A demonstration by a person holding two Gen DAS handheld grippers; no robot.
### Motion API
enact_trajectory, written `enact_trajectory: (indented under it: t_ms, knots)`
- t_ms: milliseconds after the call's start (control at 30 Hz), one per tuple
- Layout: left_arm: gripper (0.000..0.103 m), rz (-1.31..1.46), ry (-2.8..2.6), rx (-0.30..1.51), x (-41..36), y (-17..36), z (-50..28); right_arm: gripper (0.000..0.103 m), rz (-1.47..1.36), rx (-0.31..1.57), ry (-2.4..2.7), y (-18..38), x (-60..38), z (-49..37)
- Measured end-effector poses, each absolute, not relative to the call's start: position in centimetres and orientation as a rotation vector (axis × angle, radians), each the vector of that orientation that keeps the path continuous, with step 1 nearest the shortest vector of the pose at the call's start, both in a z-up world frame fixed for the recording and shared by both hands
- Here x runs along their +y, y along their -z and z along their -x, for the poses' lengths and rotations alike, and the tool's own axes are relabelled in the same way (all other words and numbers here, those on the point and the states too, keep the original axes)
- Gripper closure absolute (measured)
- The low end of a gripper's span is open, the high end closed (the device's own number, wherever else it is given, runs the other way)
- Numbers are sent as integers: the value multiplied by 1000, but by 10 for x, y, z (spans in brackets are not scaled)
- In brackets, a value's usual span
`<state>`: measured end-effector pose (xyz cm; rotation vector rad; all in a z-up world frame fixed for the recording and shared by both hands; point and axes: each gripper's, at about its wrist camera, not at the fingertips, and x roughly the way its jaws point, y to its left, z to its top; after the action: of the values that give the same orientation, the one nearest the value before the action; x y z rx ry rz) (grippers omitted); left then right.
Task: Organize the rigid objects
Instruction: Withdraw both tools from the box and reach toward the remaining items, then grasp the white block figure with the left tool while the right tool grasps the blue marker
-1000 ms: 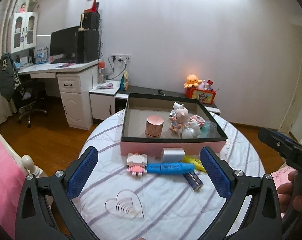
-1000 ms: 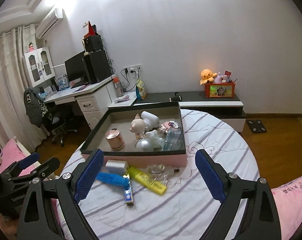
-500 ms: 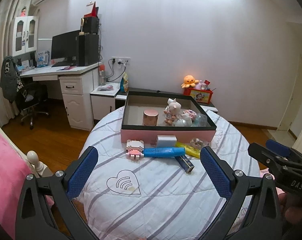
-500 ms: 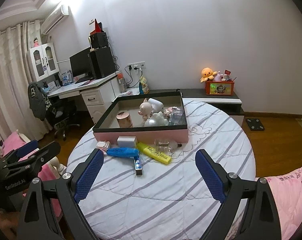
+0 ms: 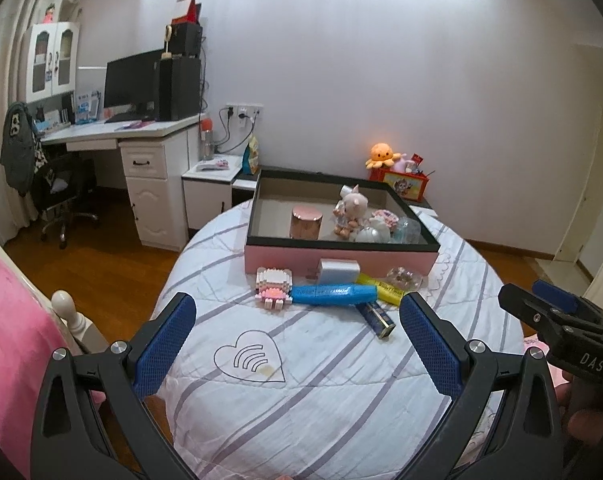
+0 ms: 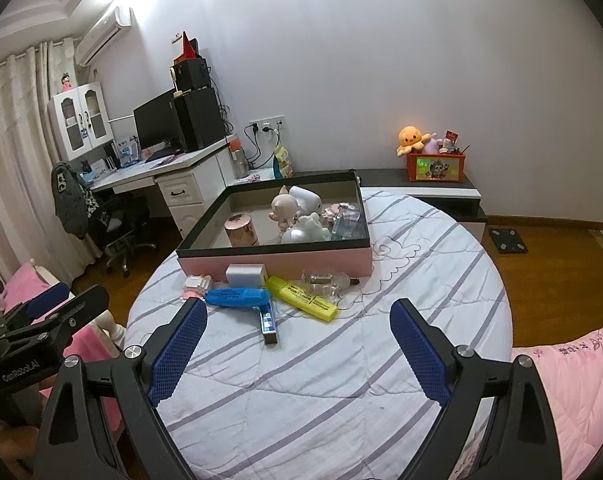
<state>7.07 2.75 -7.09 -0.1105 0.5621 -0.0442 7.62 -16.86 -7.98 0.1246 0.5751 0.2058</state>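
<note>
A pink box with a black rim (image 5: 341,258) (image 6: 275,262) stands on the round table and holds a rose-gold jar (image 5: 305,222), a pig figurine (image 5: 351,210) and other small items. In front of it lie a pink block toy (image 5: 274,285), a white charger (image 5: 338,270), a blue highlighter (image 5: 335,294) (image 6: 237,297), a yellow highlighter (image 6: 307,299), a clear bottle (image 6: 325,281) and a dark small tube (image 5: 375,314). My left gripper (image 5: 297,338) is open and empty, well short of the objects. My right gripper (image 6: 297,344) is open and empty, also short of them.
The table wears a white striped cloth (image 5: 321,380). A pink bed (image 5: 9,340) lies at the left and pink bedding (image 6: 573,376) at the right. A desk with monitor (image 5: 129,92) and a low cabinet (image 6: 421,192) stand behind.
Both grippers have pulled back and up from the table, so the box and loose objects look smaller and farther. Both stay open.
</note>
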Motion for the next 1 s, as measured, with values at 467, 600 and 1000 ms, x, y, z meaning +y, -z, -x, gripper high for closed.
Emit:
enact_trajectory:
  t_ms: [467,600,1000]
  knots:
    - [0,97,-19,717,53,142,-137,9,-69,737,-277,138,-143,-128]
    - [0,88,-34,755,57,157,-169,9,-49,780,-313,155,-128,-149]
    - [2,54,-29,848,51,180,-240,36,-31,869,-355,187,-105,-192]
